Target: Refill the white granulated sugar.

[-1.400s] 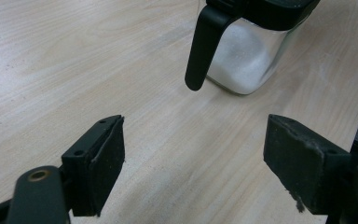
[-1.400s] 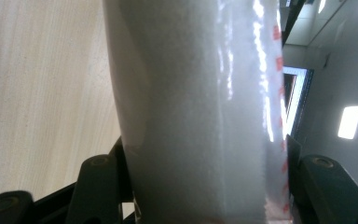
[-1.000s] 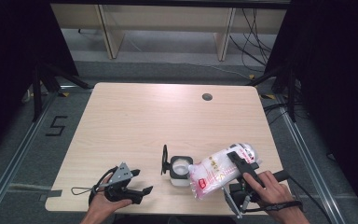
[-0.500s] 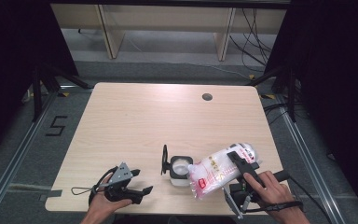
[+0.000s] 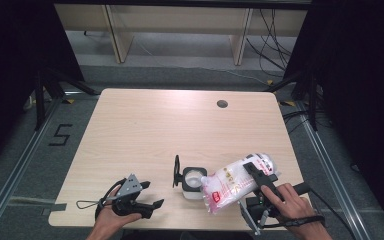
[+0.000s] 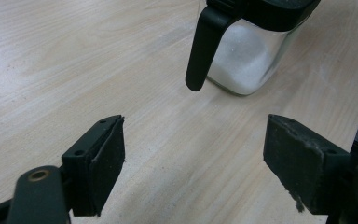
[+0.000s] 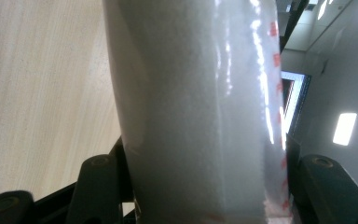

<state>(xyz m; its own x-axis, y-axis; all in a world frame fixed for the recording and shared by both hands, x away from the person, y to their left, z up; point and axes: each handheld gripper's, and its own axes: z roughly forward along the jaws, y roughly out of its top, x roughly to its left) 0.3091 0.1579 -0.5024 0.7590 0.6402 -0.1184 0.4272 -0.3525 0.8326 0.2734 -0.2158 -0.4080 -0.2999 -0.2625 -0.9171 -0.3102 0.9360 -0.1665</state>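
Pale wood table (image 5: 145,130): nothing has shifted. Right tool (image 5: 258,176) stays clamped on white bag (image 5: 232,184), tilted over open jar (image 5: 192,181) at near centre; pouring apparently continues. Left tool (image 5: 147,195) apart, idle.

The high view looks down on the table (image 5: 145,125); both gripper views sit close, sharing its near edge.

I work in a lab recording bay: my bench (image 5: 145,135) stands between black curtains (image 5: 360,100), floor rails (image 5: 10,175), a taped floor number (image 5: 60,135), cables (image 5: 267,30) and tripod legs (image 5: 47,87).
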